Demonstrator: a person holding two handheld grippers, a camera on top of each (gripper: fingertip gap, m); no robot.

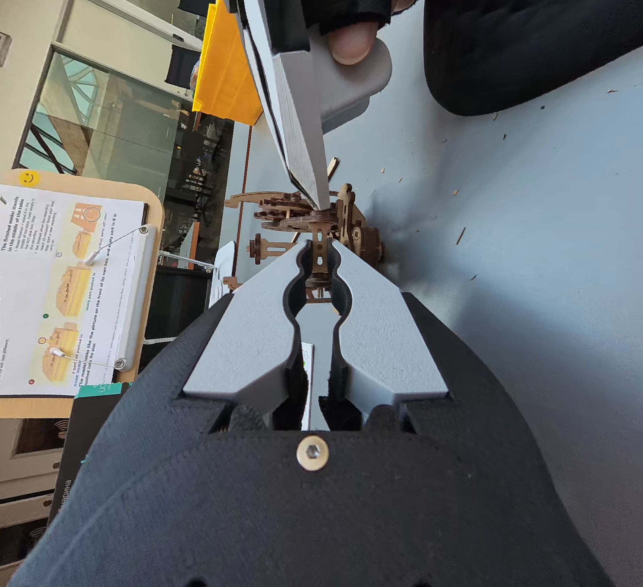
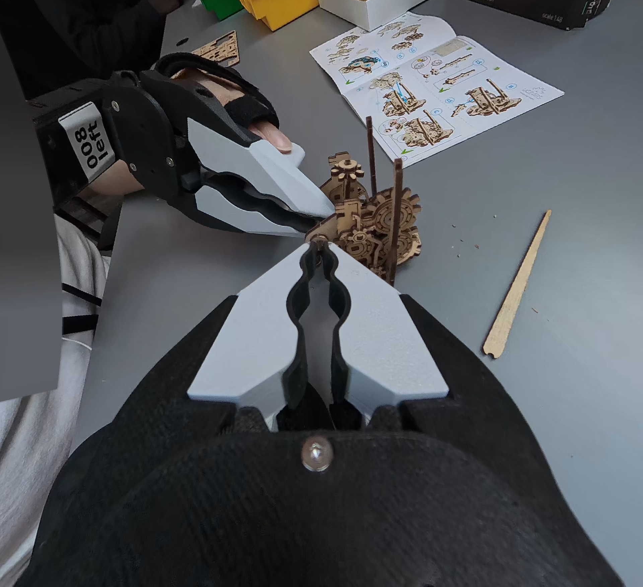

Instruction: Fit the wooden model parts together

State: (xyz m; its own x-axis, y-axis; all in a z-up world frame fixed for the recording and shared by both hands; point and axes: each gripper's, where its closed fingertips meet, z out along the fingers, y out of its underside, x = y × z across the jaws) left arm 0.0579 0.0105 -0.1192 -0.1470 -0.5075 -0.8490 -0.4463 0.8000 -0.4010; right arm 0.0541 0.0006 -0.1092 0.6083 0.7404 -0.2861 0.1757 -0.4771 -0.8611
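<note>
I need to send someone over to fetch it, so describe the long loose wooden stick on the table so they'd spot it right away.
Start from the grey table and find the half-built wooden model near its middle, below the open instruction booklet. The wooden stick lies flat to the right of the model, apart from it. It alone is pale, long and tapered, with a notched wide end nearest the camera.

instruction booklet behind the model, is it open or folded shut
Open. The instruction booklet lies spread flat on the grey table, two facing pages of diagrams showing either side of a centre crease.
</note>
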